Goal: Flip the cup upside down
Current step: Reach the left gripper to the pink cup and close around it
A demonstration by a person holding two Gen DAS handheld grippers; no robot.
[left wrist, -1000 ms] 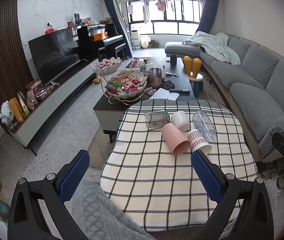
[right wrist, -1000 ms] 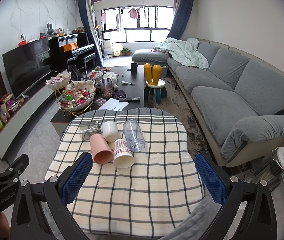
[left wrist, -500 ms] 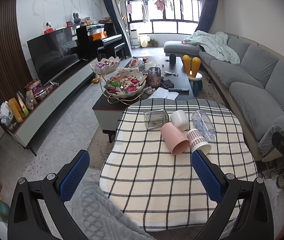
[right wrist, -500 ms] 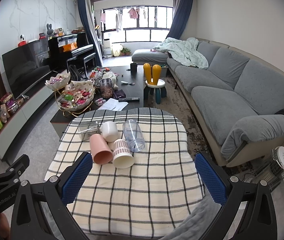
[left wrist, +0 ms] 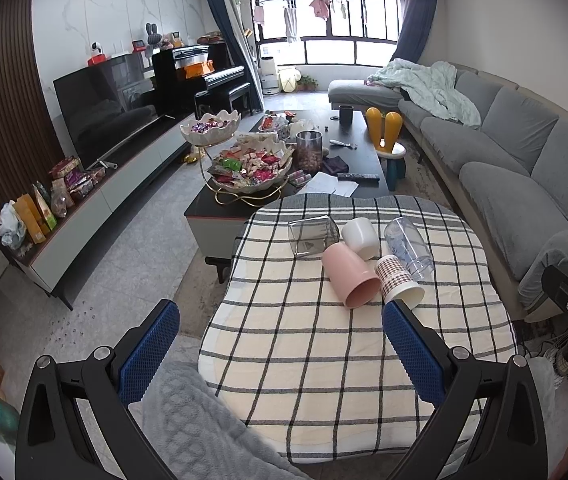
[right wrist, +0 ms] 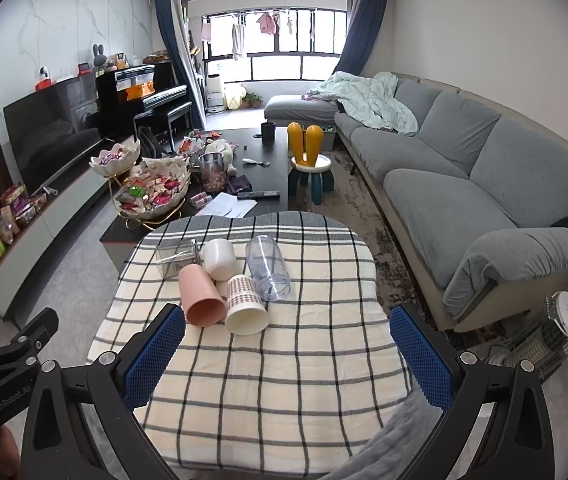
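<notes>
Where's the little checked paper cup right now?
The checked paper cup lies on its side on the plaid tablecloth, between the pink cup on its left and the clear plastic cup on its right, its mouth facing the right gripper.

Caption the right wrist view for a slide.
Open right gripper faces five cups lying on their sides on a checked tablecloth, none grasped.

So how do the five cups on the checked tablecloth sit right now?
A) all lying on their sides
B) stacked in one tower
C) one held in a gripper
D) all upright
A: the pink plastic cup, patterned paper cup, white cup, clear ribbed tumbler and clear square glass all lie tipped over.
</notes>
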